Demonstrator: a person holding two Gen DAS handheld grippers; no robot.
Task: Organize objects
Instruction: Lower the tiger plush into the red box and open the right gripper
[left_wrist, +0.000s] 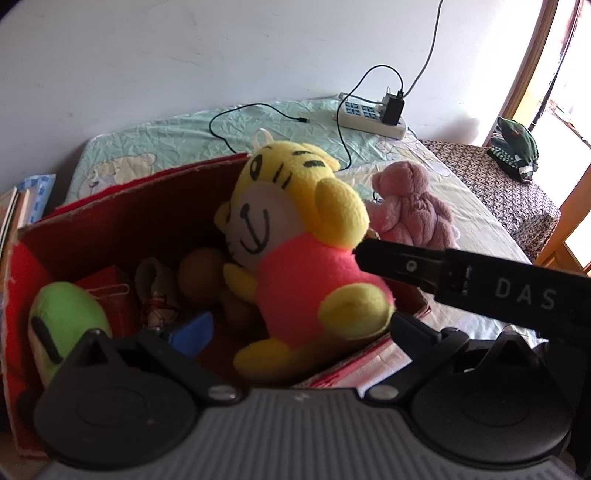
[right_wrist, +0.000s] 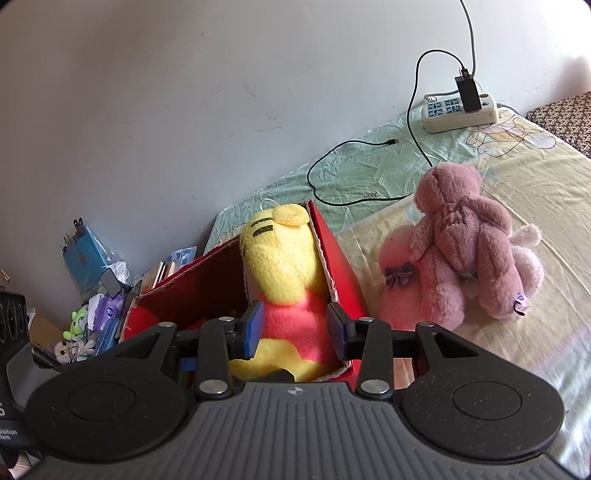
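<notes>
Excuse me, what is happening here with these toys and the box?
A person is tidying soft toys into a red box on a bed. The right gripper has its fingers on either side of a yellow tiger toy, which sits inside the box. The left gripper hangs open over the box. A pink bear waits on the bed sheet.

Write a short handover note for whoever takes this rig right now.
Right gripper: fingers on either side of the tiger plush; grip or release unclear.
Left gripper: over the red box, holding nothing visible.
Tiger plush sits in the box's right end, beside a green plush and small items.
Left: mauve bear and pink plush lie on the bed beside the box.
</notes>
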